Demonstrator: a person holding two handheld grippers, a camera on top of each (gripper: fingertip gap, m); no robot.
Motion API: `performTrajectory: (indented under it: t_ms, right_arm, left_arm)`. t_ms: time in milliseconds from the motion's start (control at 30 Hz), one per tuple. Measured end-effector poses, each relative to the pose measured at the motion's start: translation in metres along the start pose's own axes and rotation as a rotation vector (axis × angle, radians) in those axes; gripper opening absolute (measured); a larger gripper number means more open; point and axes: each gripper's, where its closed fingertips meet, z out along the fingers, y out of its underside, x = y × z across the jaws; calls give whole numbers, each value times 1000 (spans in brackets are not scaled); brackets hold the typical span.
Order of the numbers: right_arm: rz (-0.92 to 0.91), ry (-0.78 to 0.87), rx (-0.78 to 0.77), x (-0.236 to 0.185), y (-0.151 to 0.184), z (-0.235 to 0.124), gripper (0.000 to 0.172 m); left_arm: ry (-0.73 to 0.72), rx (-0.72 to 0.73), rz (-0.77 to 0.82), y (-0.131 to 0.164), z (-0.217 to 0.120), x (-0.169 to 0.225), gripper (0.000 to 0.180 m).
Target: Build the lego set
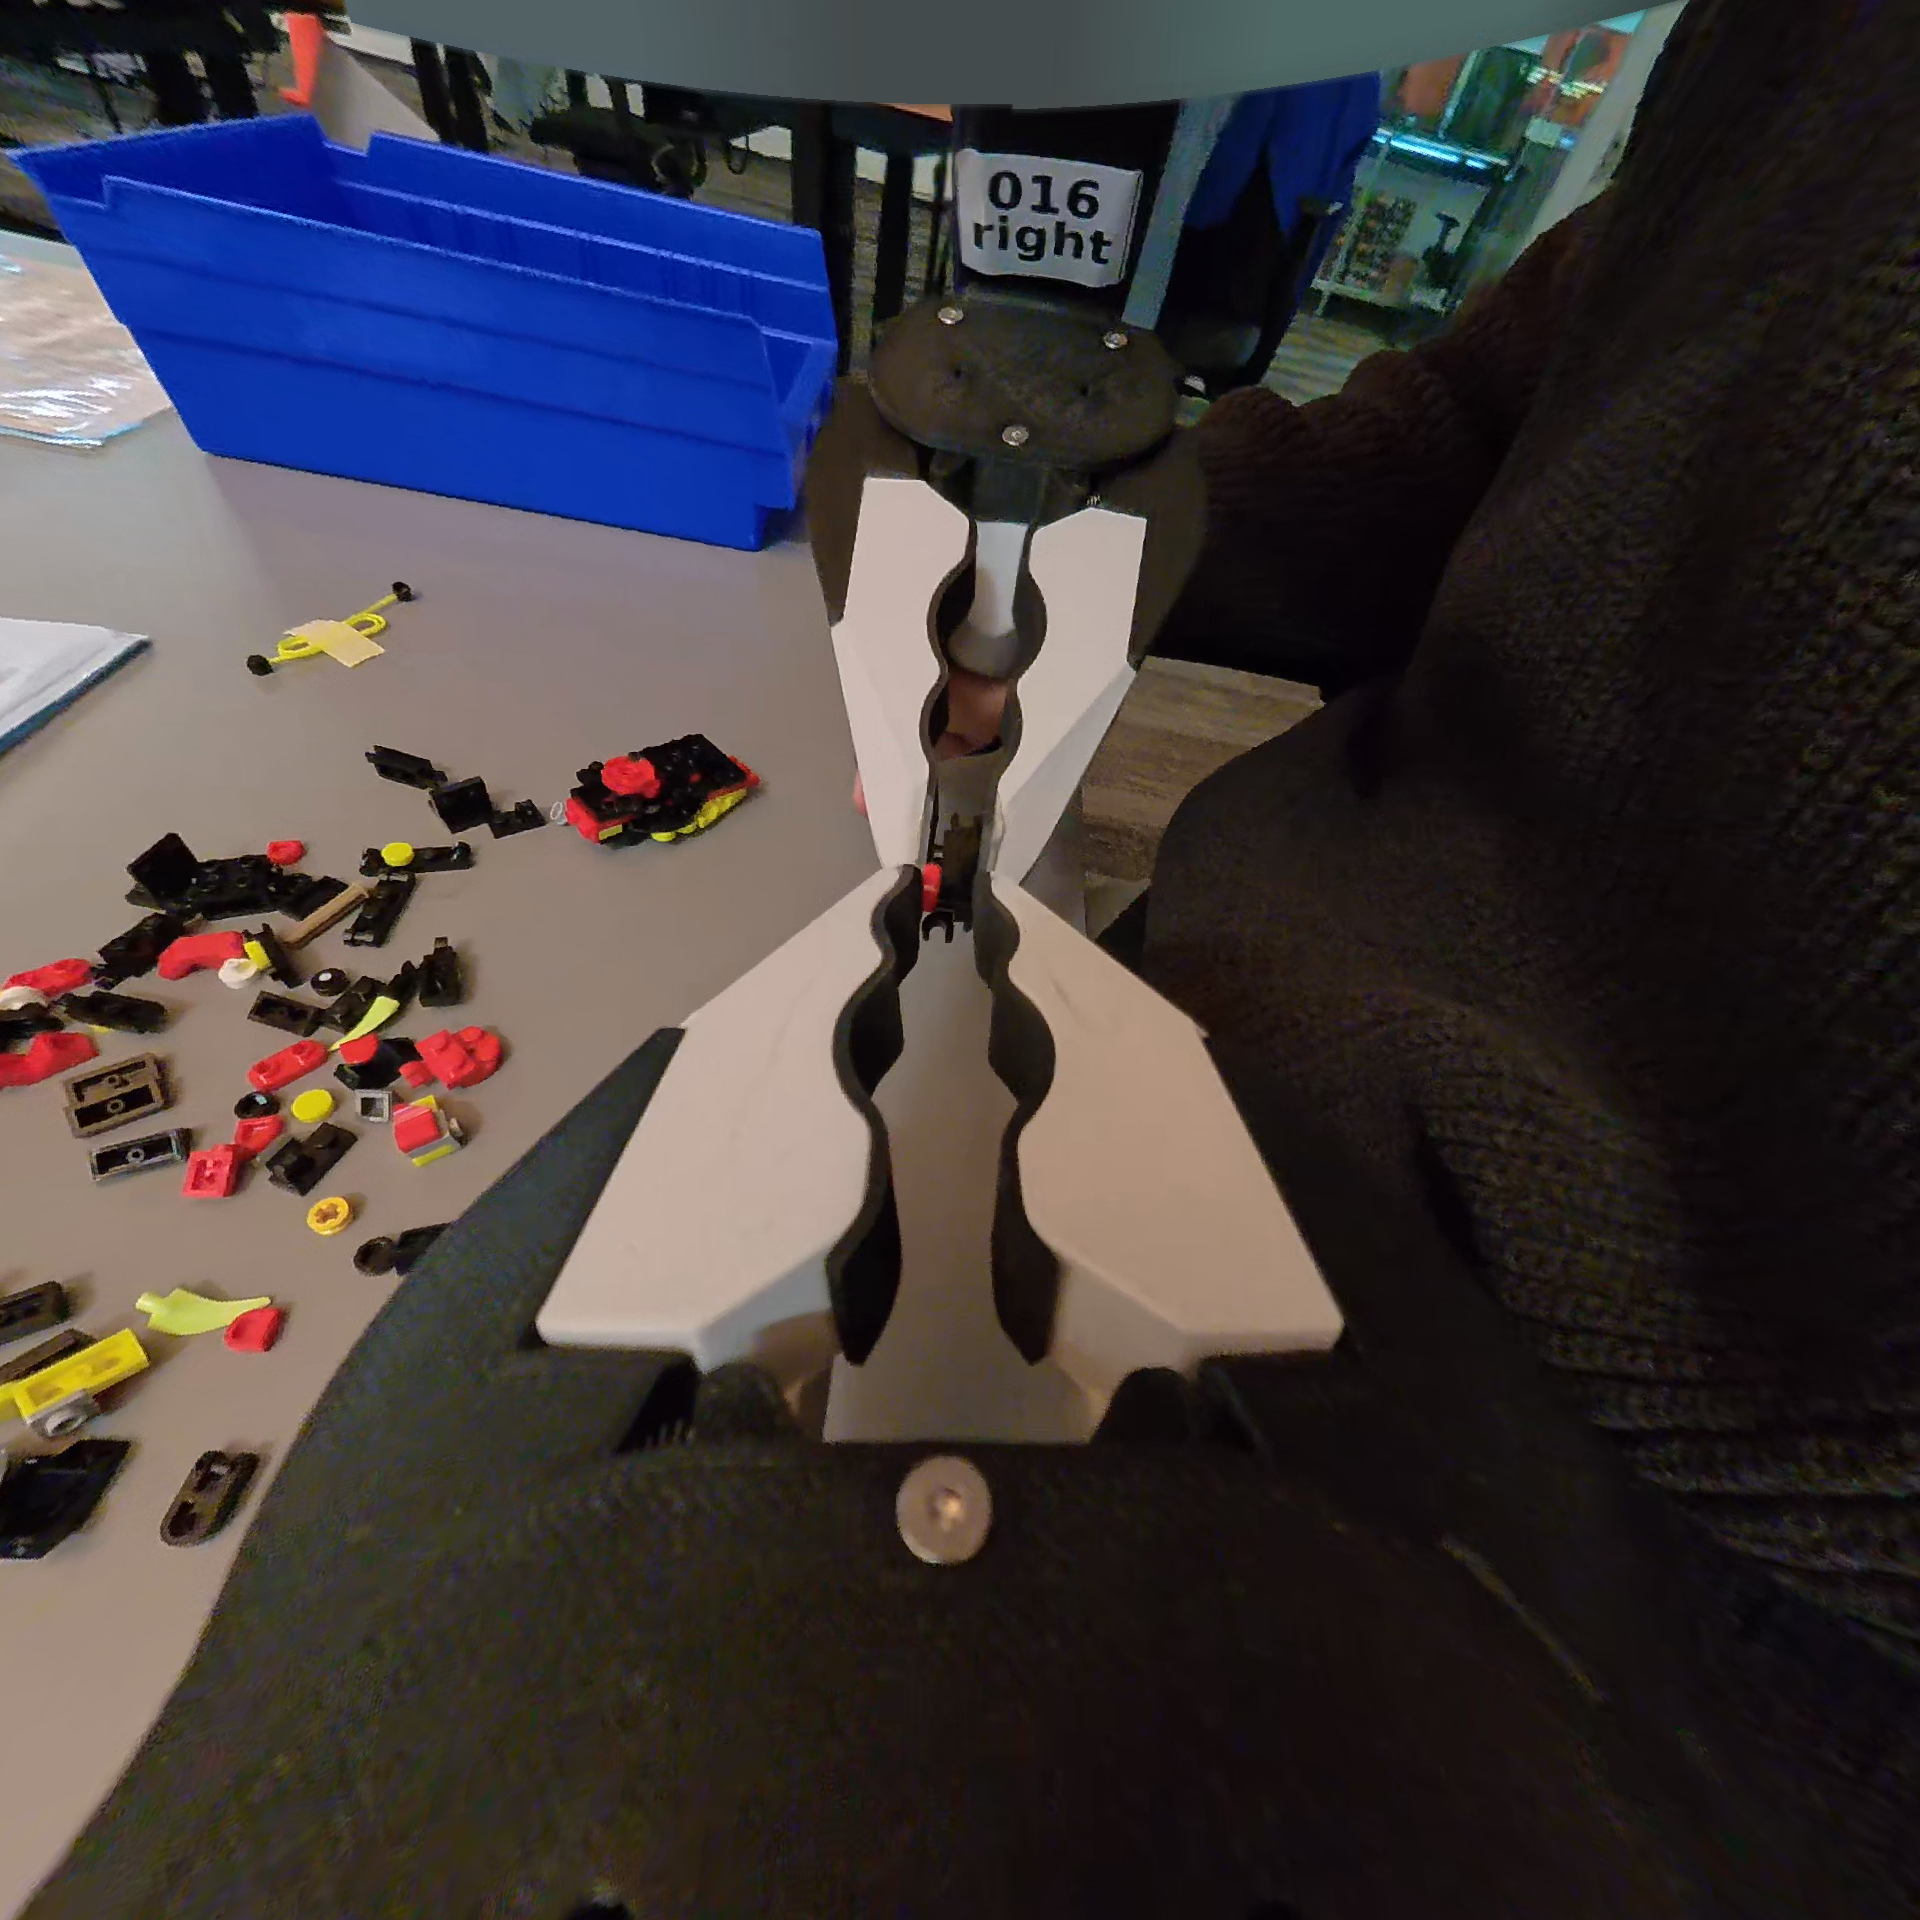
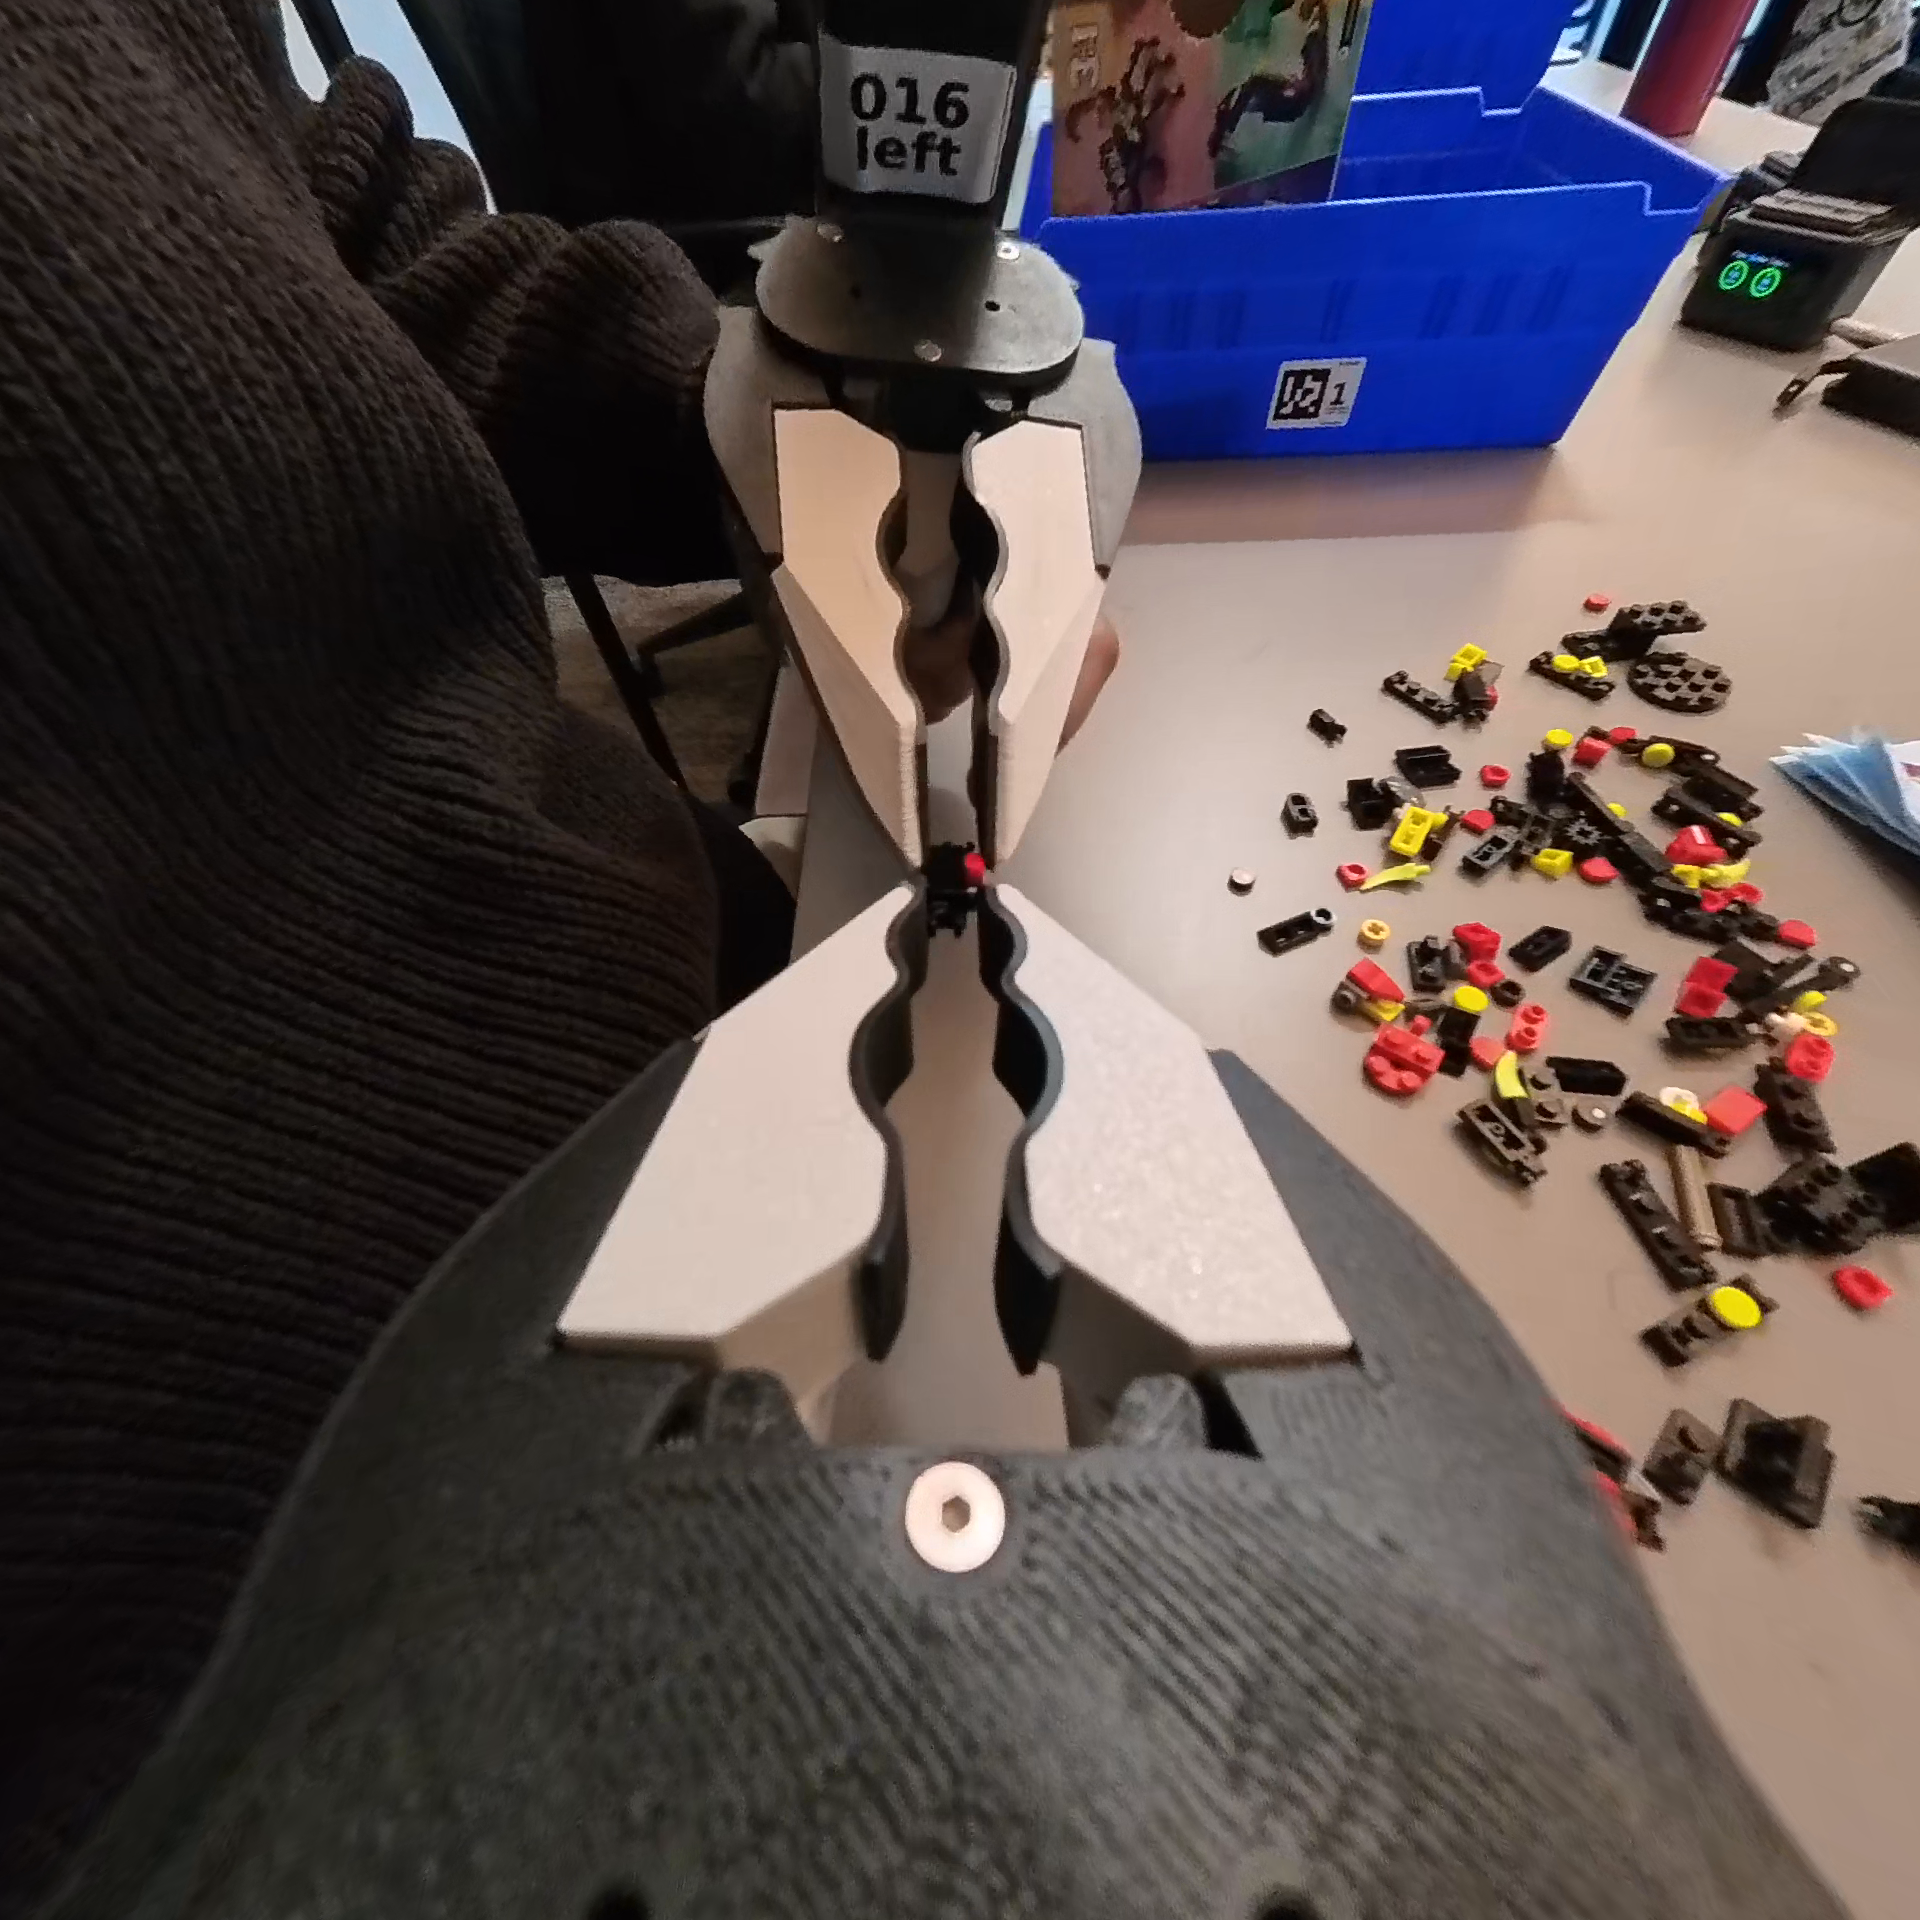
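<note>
brick piece (image 1: pixel 943 896) pinched between both tongs' meeting tips.

small black piece (image 1: pixel 948 894) mostly hidden between fingertips

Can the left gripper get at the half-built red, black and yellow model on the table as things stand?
Probably not yet: the left gripper is shut on a small black and red assembly. The path to the model looks free.

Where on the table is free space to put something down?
Bare grey table lies between the blue bin and the loose bricks, also beside the small built model. The brick pile itself is crowded.
</note>
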Motion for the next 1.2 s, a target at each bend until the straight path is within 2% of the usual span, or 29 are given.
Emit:
performTrajectory:
  t_ms: [467, 567, 700, 833, 1033, 1200]
  right_arm:
    - [38, 2, 42, 3, -3, 0, 8]
    - [88, 16, 58, 10, -4, -3, 28]
    - [242, -5, 101, 19, -7, -10, 32]
    - [405, -144, 104, 7, -7, -7, 43]
    - [473, -199, 39, 0, 5, -1, 30]
    - [517, -241, 7, -6, 10, 1, 26]
  left_arm:
    - [-36, 18, 45, -3, -2, -4, 7]
    - [-88, 44, 75, -7, -7, -12, 7]
    - [-101, 39, 80, -4, -8, -16, 7]
    - [-91, 11, 117, 3, -3, -11, 7]
    - [-85, -19, 158, 10, 1, -8, 7]
    - [-70, -13, 153, 10, 3, -5, 7]
